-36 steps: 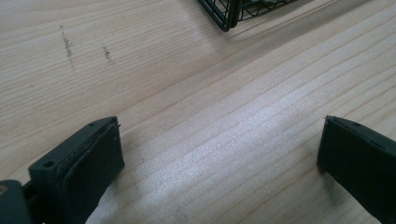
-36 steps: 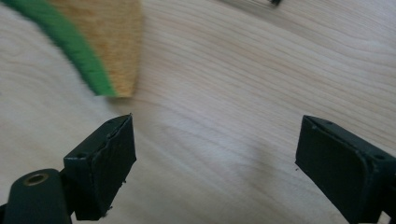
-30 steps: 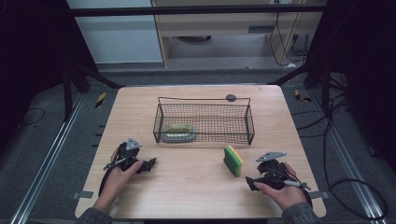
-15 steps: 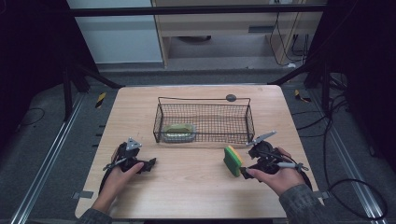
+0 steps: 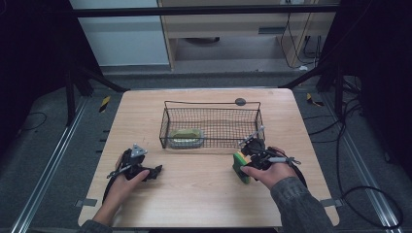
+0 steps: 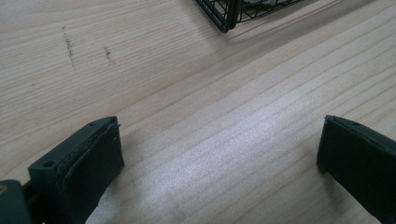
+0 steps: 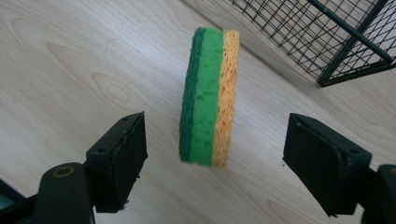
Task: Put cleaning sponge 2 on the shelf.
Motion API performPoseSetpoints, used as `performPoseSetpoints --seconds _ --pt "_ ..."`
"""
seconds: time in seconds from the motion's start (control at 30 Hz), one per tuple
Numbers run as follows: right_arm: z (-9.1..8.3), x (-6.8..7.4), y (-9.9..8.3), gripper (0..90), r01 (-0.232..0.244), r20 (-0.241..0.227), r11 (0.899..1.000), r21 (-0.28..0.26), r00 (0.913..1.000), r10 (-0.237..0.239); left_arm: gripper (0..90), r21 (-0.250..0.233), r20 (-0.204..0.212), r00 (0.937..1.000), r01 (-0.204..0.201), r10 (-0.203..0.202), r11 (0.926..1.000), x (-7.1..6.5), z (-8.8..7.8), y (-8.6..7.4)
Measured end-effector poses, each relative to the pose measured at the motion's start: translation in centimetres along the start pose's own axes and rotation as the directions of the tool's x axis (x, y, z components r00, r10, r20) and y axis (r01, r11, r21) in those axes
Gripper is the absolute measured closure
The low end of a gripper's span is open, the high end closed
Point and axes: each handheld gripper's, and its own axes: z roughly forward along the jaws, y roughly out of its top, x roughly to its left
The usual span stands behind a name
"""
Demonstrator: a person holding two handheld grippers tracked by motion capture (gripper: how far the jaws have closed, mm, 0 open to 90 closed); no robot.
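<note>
A green and yellow sponge (image 5: 239, 167) stands on its edge on the wooden table (image 5: 194, 194), just in front of the wire basket's right corner. In the right gripper view the sponge (image 7: 208, 98) sits upright between my right gripper's (image 7: 215, 133) wide-open jaws, touching neither pad. From the high view, my right gripper (image 5: 248, 156) hovers right at the sponge. My left gripper (image 5: 154, 171) rests open at the front left, and its own view shows only bare wood between its pads (image 6: 219, 140). A second sponge (image 5: 183, 137) lies inside the black wire basket (image 5: 211, 104).
A small dark round object (image 5: 240, 101) lies on the table behind the basket. A basket corner (image 6: 224, 14) shows ahead of the left gripper, and another corner (image 7: 345, 42) is close to the right gripper's far side. Bare wood spans the table's front.
My right gripper has moved from the front right corner forward and left to the sponge, which now sits between its open jaws. The left gripper has stayed put.
</note>
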Motion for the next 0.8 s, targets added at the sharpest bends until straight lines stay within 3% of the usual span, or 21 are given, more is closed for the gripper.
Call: performPoseSetpoints --seconds 0.17,0.8 --pt "0.8 0.1 0.9 22.4 -0.009 0.017 1.0 0.014 0.9998 0.009 0.0 0.0 0.0 1.0 0.0 0.0 1.0 0.0 0.0 0.0" --pt "4.0 0.2 2.4 28.8 -0.001 -0.022 0.996 0.092 0.9998 0.003 0.0 0.003 -0.001 1.0 0.0 0.0 1.0 0.0 0.0 0.0"
